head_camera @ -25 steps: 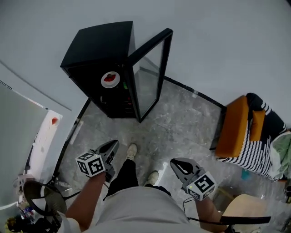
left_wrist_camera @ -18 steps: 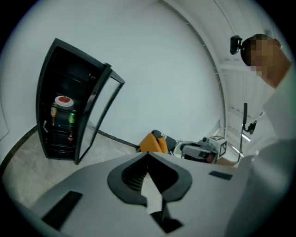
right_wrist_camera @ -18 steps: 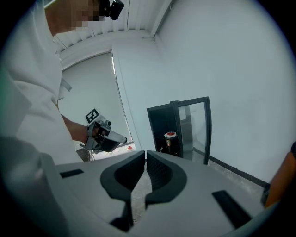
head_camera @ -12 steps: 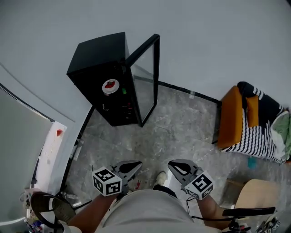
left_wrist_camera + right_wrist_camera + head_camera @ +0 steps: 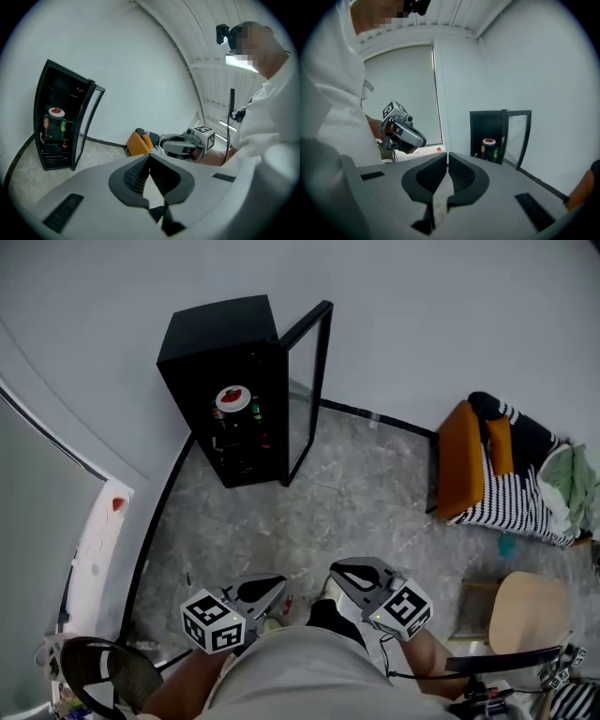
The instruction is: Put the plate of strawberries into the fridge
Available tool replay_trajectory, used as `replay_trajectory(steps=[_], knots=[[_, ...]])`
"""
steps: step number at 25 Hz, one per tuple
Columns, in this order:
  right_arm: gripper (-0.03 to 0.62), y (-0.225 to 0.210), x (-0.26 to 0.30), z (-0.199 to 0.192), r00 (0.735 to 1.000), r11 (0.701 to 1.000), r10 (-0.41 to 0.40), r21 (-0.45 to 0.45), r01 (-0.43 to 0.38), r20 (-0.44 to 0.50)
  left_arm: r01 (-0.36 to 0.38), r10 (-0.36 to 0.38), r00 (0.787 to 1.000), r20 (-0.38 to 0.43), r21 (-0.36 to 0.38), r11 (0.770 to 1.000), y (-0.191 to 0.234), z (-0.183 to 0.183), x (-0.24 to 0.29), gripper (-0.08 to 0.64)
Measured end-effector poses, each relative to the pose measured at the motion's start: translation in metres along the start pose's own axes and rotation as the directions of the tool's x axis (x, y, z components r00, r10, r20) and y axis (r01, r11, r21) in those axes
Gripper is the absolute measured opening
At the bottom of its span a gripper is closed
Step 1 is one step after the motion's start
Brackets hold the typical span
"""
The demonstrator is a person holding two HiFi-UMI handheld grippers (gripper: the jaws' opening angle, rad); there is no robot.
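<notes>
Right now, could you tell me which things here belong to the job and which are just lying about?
Job: plate of strawberries, fridge, open fridge door.
Lying about: orange seat, striped cloth, wooden stool, green can in the fridge.

Distant fridge (image 5: 217,334) in all three views

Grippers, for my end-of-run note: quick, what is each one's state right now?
Left gripper: closed, holding nothing.
Right gripper: closed, holding nothing.
</notes>
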State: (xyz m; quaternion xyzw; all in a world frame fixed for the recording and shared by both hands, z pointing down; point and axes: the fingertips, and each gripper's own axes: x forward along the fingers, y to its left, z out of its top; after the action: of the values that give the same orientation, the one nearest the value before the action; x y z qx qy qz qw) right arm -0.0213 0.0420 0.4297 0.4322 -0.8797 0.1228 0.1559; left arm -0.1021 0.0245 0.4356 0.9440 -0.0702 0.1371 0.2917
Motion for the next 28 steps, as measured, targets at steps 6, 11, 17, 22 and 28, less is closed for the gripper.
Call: replay_trajectory(steps=[6, 11, 17, 22, 28], knots=[[0.023, 0.075, 0.020, -0.005, 1.000, 1.000, 0.013, 0.005, -0.013, 0.001, -0.018, 0.018, 1.000, 0.014, -0.011, 1.000, 0.002, -0.035, -0.067, 0.014], [0.021, 0.120, 0.033, -0.010, 0.999, 0.999, 0.030, -0.015, -0.031, -0.015, -0.024, 0.026, 0.998, 0.052, -0.025, 0.999, 0.004, -0.053, -0.101, 0.014], [0.020, 0.154, 0.040, -0.013, 0.998, 0.998, 0.053, -0.044, -0.055, -0.036, -0.033, 0.035, 0.997, 0.069, -0.025, 0.999, -0.003, -0.073, -0.124, 0.014], [0.018, 0.173, 0.040, -0.014, 0.997, 0.997, 0.062, -0.044, -0.064, -0.040, -0.057, 0.062, 0.995, 0.076, -0.054, 0.997, -0.005, -0.090, -0.141, 0.012], [0.018, 0.179, 0.040, -0.016, 0.997, 0.997, 0.054, -0.053, -0.057, -0.054, -0.053, 0.057, 0.996, 0.074, -0.047, 0.997, -0.008, -0.101, -0.145, 0.014]])
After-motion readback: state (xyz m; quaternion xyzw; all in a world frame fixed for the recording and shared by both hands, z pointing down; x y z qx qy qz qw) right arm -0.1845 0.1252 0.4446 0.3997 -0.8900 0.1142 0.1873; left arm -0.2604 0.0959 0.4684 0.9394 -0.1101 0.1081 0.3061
